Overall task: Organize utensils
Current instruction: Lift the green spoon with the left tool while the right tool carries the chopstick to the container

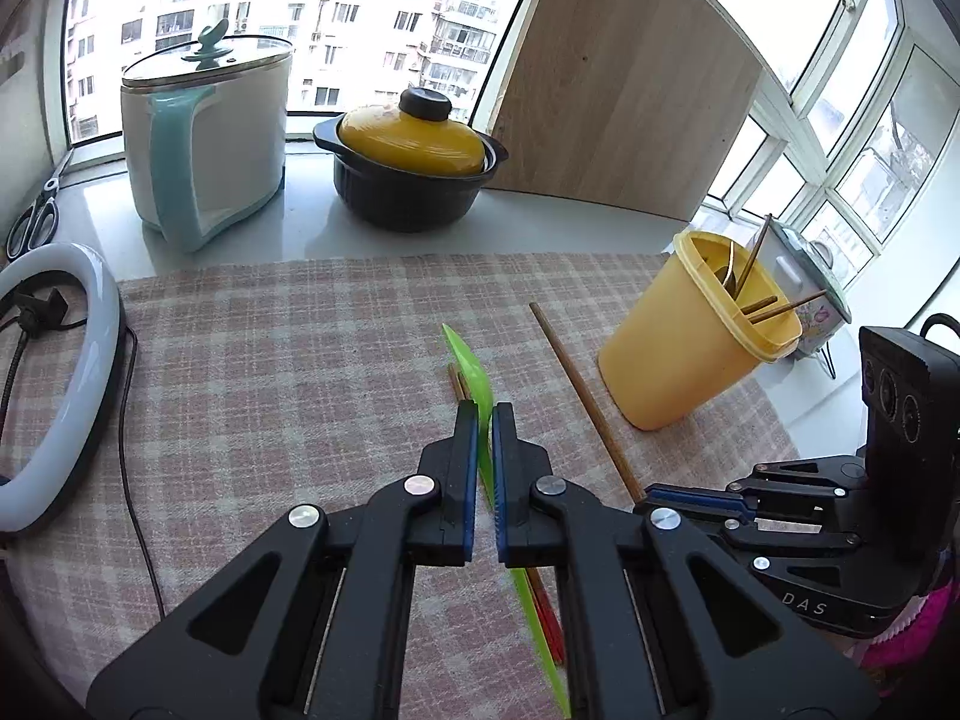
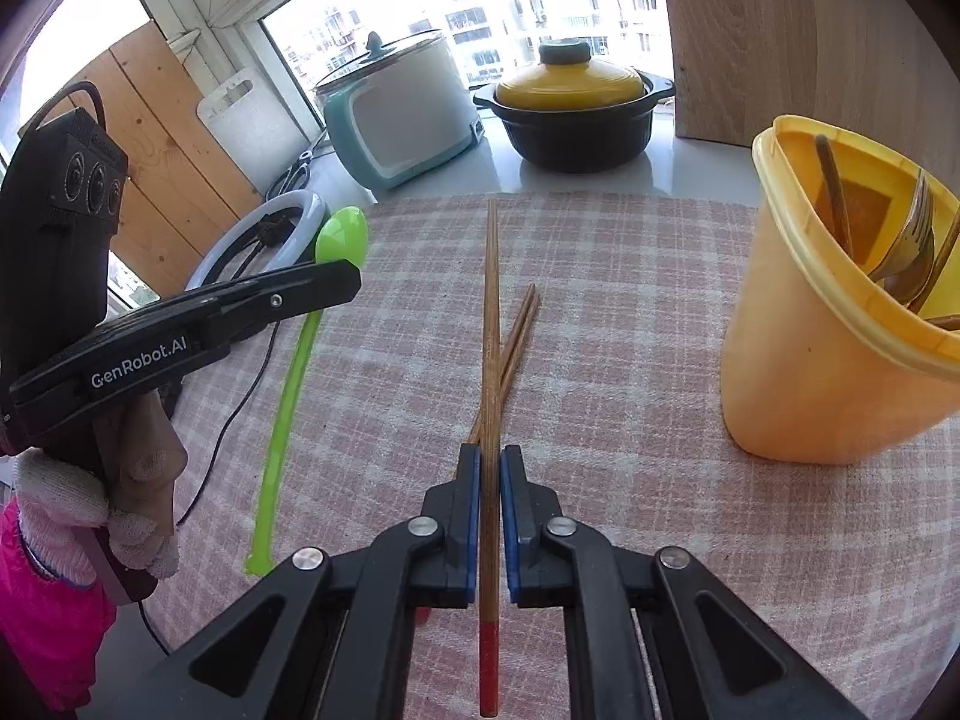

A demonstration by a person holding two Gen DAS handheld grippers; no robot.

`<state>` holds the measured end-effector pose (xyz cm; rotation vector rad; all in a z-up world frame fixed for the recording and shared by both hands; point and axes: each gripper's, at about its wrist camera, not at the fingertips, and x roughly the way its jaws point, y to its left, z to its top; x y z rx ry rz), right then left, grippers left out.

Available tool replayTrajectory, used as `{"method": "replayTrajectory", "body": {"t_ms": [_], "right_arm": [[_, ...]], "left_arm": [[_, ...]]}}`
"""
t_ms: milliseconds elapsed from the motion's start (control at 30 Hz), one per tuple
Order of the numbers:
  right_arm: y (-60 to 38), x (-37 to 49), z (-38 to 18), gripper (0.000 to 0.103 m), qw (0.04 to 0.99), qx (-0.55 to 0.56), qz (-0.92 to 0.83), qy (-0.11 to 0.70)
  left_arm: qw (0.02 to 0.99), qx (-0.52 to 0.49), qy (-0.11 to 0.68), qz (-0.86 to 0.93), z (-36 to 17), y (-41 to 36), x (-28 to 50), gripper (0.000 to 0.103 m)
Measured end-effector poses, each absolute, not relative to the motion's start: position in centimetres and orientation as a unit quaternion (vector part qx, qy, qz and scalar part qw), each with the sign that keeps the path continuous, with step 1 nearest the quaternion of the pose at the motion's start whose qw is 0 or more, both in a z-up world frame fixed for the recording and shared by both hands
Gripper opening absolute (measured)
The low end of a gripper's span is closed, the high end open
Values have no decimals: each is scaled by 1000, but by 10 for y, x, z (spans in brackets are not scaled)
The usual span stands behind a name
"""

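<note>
The checked cloth over the worktop looks woven and matt, a bit coarse. The long green spoon is smooth, shiny plastic, slightly see-through. The chopstick is matt wood with a red painted end. The yellow holder is dull, waxy plastic. The pot lid gleams like glazed ceramic. Each gripper is matt black plastic with blue pads and bright metal pins.

Open checked cloth ahead; yellow utensil cup blocks the right, ring light the left.
</note>
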<state>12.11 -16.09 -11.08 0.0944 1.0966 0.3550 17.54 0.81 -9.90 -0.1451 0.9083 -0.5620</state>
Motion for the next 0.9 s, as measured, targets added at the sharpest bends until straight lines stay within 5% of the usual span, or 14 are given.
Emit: {"method": "replayTrajectory", "body": {"t_ms": [900], "right_arm": [[-250,120,14,4,911,62,148,379]], "left_arm": [[885,-92,321,-325,10,-64,187,2]]}}
